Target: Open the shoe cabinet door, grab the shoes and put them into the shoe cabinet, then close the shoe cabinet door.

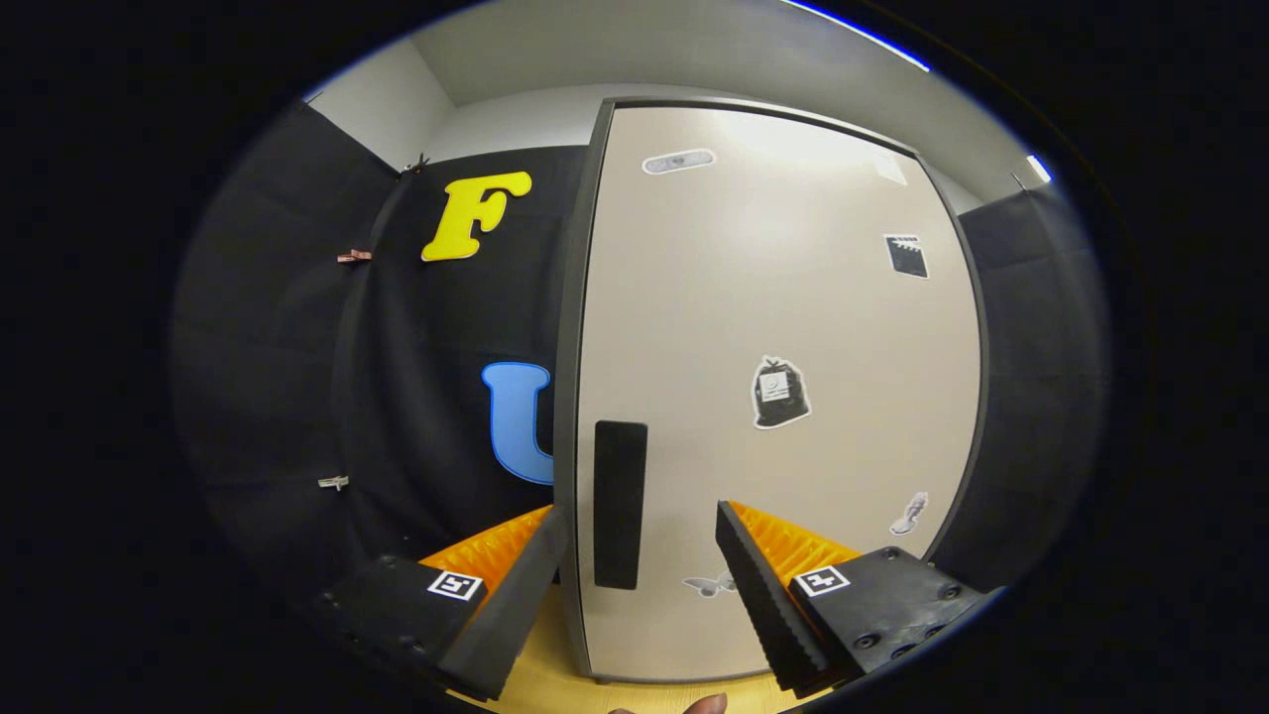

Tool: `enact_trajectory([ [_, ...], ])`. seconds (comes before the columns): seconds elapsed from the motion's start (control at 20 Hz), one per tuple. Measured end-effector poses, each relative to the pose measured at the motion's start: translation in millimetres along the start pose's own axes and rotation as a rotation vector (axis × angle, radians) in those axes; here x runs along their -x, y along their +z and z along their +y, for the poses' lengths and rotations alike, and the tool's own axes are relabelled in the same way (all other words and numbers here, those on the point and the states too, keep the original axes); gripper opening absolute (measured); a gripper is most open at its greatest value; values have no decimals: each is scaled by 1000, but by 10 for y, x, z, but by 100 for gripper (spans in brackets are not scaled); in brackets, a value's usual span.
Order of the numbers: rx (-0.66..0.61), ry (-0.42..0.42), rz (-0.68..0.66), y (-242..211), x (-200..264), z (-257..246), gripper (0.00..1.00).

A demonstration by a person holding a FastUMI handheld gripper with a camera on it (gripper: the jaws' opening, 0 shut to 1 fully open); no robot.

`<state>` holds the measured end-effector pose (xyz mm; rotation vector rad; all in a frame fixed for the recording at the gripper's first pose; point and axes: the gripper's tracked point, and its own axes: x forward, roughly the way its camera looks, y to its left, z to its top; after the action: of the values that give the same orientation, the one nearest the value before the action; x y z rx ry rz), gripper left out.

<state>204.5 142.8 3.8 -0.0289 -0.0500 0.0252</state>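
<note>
The gripper jaws stand apart, the closed cabinet door's black handle just beyond them.

Gripper fingers spread before the closed cabinet door's handle.

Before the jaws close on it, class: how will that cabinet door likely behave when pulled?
The door looks like a flat rigid panel, so it should swing, not bend. Its black handle, between the open jaws, looks narrow and smooth, possibly slippery.

The shoe cabinet door is seen upright and shut, beige, dark-framed, dotted with small stickers. A black vertical handle is set near its left edge, low down.
</note>
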Motion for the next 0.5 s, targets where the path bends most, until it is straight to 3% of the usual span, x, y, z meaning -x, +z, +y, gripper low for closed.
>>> enact_trajectory([
  [0.1,-2,-10,9,-75,-153,41,96],
  [0.3,-34,-29,23,-169,-359,86,79],
  [0.4,-47,-34,31,-213,-457,117,63],
  [0.45,-49,-30,37,-229,-413,150,49],
  [0.5,-16,-65,23,-251,-479,99,45],
])
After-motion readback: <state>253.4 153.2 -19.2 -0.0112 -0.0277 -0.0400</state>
